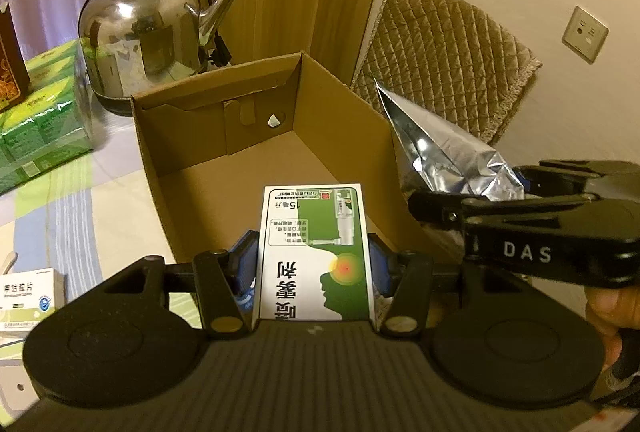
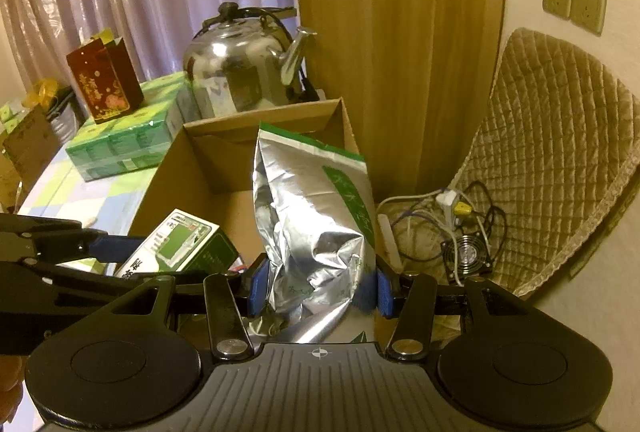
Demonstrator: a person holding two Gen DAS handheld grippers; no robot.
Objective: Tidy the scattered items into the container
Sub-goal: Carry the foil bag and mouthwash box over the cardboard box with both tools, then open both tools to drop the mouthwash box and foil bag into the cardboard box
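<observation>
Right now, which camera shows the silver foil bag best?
The right wrist view: the silver foil bag stands centred, whole, clamped in the right hand-held gripper. The left wrist view catches only its crumpled upper part beside the cardboard box.

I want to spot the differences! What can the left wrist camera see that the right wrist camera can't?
Only the left wrist view shows a small white medicine box on the tablecloth and a third wall plate.

Only the right wrist view shows a dark red gift bag, tangled cables and a small fan on the floor.

Both show the cardboard box, steel kettle, green tissue packs, quilted cushion, left gripper shut on the green-and-white spray box, and right gripper shut on the silver foil bag.
</observation>
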